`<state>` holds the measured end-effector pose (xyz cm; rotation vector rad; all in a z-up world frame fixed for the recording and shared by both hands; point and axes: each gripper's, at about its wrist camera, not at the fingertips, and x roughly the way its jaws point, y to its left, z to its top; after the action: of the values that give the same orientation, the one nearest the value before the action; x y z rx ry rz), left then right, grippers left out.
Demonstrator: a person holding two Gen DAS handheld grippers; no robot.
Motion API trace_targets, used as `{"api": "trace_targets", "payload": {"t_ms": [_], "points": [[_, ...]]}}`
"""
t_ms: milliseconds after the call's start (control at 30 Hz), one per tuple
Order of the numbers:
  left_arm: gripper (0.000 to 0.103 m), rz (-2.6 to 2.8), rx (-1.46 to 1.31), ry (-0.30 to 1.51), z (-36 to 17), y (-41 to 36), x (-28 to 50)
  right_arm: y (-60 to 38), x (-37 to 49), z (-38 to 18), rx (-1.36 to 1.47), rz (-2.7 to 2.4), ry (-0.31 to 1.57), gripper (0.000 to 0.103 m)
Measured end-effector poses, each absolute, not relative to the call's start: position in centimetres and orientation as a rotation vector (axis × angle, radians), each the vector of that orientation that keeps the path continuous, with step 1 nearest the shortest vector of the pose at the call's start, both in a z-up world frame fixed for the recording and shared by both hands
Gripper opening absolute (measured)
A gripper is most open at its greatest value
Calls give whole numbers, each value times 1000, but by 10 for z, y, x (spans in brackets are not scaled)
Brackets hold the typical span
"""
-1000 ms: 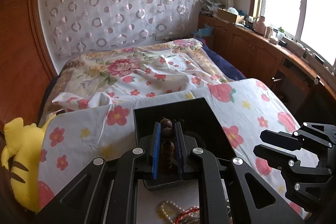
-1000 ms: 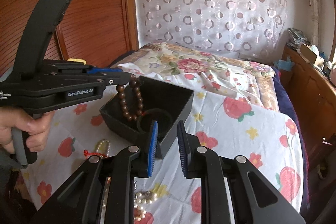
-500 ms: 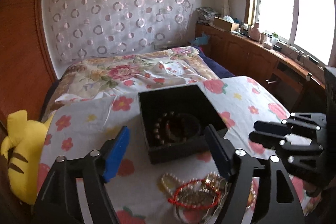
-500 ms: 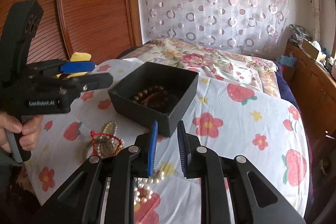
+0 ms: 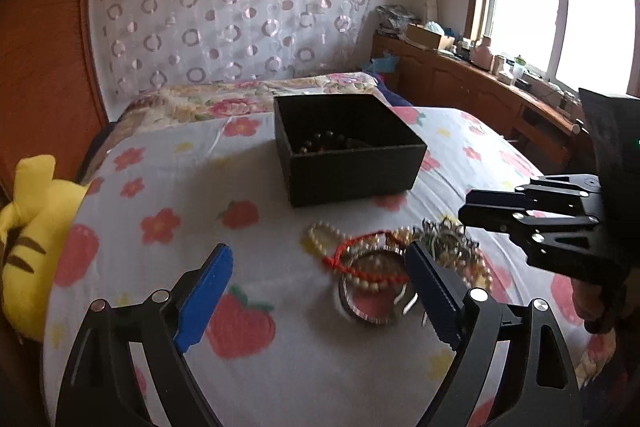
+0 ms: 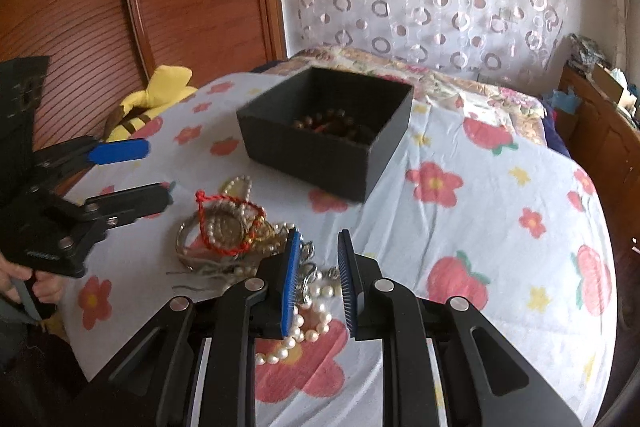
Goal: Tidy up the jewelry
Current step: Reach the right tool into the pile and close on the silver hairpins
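surface: floral-cloth table point(image 5: 168, 195) | on it: black box point(image 5: 348, 151), tangled jewelry pile point(image 5: 396, 259)

The left wrist view looks forward between the fingers of the left gripper point(image 5: 318, 293), low over the floral cloth point(image 5: 248, 187). It faces the curtain wall, with the window on its right side. The jewelry pile point(image 5: 394, 259) is close in front of it and the black box point(image 5: 348, 147) is a little farther.

The right wrist view looks along the right gripper point(image 6: 318, 281) from the other side of the pile point(image 6: 232, 227), and it faces the same wall, more toward the wooden panel on the left.

Both views share the box point(image 6: 324, 131), the pile and the cloth point(image 6: 460, 227). Each view also shows the other gripper at its edge.
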<state>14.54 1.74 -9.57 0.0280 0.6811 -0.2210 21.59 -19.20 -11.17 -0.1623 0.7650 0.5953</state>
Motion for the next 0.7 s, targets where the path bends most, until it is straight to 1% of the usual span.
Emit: {"api": "trace_targets", "payload": {"t_ms": [167,300,700], "points": [[84,-217,-19,666,-99,27,121,-192,221,-123,-138,589,806,22],[84,-204,-13,664,-98,31,110,-193,223,-123,-117,598,819,32],[84,-210,-10,657,-96,29,94,-186,228,-129,-101,632,864,34]]}}
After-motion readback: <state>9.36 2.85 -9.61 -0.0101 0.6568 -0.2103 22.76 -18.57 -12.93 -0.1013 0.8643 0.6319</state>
